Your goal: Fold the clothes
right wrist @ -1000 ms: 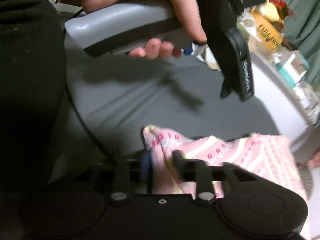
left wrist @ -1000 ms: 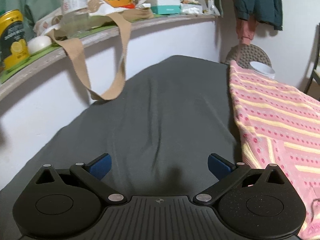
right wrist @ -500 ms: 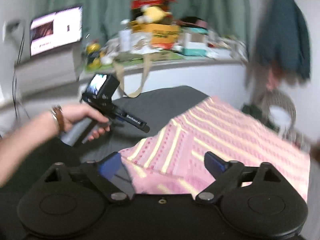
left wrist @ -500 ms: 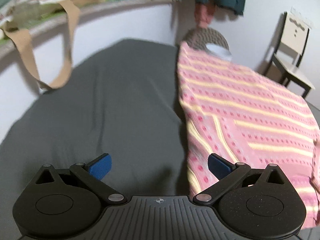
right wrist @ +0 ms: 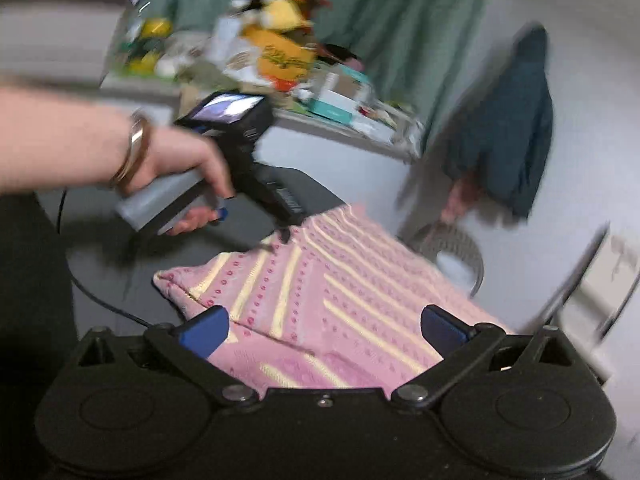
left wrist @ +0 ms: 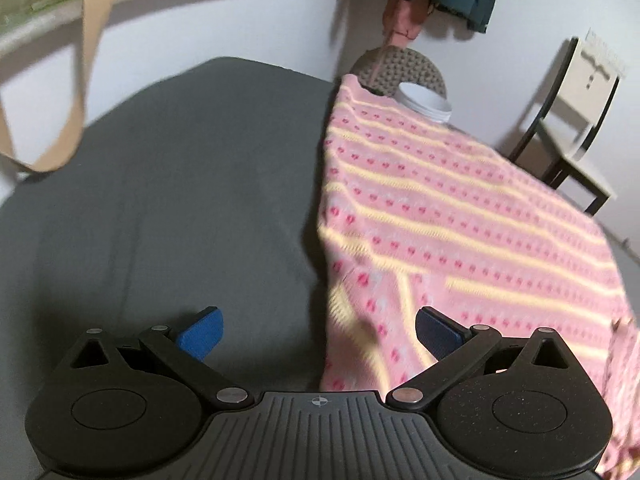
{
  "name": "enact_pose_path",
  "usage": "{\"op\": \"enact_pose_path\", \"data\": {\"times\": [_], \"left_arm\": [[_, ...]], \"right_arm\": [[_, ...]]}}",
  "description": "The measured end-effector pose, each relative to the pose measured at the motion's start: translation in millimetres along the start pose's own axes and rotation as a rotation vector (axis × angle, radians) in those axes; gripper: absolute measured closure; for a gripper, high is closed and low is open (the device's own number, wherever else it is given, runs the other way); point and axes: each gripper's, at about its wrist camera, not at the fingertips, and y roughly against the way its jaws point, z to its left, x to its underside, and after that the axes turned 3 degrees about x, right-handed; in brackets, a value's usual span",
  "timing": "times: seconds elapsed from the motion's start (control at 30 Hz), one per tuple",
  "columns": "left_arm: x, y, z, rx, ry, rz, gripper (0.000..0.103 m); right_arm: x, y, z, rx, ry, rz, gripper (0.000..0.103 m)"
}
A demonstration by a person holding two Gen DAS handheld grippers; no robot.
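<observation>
Meanwhile, left hand (right wrist: 188, 184) levels its open tool (left wrist: 318, 334).

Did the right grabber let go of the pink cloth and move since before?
Yes. The right gripper now stands open above the pink cloth, lifted back from the grey bed, which it sat low against a second ago.

Hardly any writing can be read. In the right wrist view, upper middle of the frame, the orange-yellow package (right wrist: 285, 60) on the cluttered shelf bears dark lettering, too smeared to make out. The black barrel of the hand-held gripper device (right wrist: 286, 202), left of centre, carries a pale line of print, likewise illegible. Its small lit screen (right wrist: 226, 104) shows only glare. In the left wrist view, low centre, a small white crosshair mark (left wrist: 319, 401) stands on the ribbed grey gripper housing (left wrist: 320, 436).
</observation>
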Motion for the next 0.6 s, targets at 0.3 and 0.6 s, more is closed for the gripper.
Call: {"op": "enact_pose_path", "data": {"times": [0.3, 0.6], "left_arm": [[-6, -24, 19, 0.126, 0.078, -0.004, 0.003], [-17, -42, 24, 0.201, 0.069, -0.024, 0.01]], "right_arm": [[-8, -87, 53, -0.144, 0.164, 0.126, 0.019], [-5, -102, 89, -0.247, 0.346, 0.049, 0.026]]}}
